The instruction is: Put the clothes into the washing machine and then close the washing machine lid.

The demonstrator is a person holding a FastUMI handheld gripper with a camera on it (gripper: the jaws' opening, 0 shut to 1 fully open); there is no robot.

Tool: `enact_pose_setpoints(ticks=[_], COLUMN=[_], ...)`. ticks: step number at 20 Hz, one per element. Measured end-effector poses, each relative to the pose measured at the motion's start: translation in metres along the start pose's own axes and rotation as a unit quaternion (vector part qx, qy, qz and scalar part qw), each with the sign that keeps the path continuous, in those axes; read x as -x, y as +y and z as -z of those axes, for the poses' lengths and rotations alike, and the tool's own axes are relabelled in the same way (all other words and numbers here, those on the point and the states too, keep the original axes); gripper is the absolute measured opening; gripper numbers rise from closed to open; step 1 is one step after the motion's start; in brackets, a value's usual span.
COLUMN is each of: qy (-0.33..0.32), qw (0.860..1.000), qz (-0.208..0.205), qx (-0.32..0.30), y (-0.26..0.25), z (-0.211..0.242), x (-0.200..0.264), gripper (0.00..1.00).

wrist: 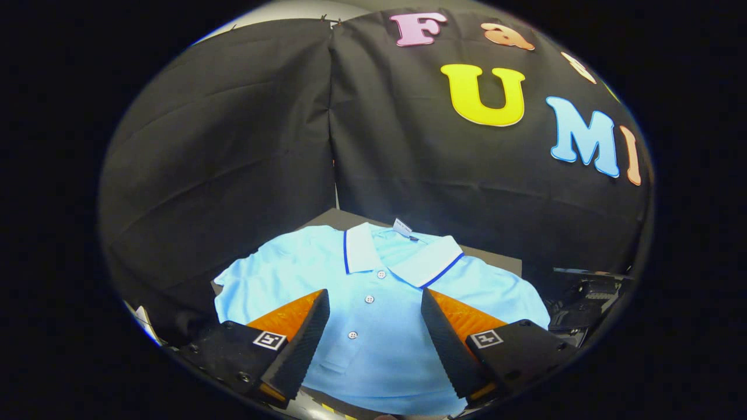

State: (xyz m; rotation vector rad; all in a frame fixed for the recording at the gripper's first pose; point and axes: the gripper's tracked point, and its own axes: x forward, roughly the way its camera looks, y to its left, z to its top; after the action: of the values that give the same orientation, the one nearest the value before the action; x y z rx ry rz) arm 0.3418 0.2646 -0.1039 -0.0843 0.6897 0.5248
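A: Gripper view. Light blue polo shirt (379,291) lies flat on the dark tabletop (496,261), front up, collar (402,256) at 12 o'clock from the gripper (375,300), button placket running down between the fingers.

B: Jaws?

A: Released, spread wide. Each finger hangs over one side of the chest; nothing is pinched between them. Whether the tips touch the fabric, I cannot tell.

B: Step in hand?

A: My reading: the first pick. Shirt not yet lifted, so the task is at its start.

B: Next move needs what?

A: Judgement only: lower onto the chest, close so that a fold of cloth bunches between both fingers, then lift. Flat fabric may slip out if too little is gathered.

B: Anything else?

A: Some dark equipment (583,303) at 3 o'clock beside the shirt; what it is, I cannot tell.
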Motion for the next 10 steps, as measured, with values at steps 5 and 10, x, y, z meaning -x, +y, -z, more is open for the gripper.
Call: enact_pose_setpoints(ticks=[5,10], qy=[0.040,0.068], qw=[0.999,0.997], qz=[0.013,0.020], qx=[0.013,0.024], y=[-0.012,-0.017], z=[0.009,0.011], x=[-0.024,-0.033], gripper=[0.98,0.98])
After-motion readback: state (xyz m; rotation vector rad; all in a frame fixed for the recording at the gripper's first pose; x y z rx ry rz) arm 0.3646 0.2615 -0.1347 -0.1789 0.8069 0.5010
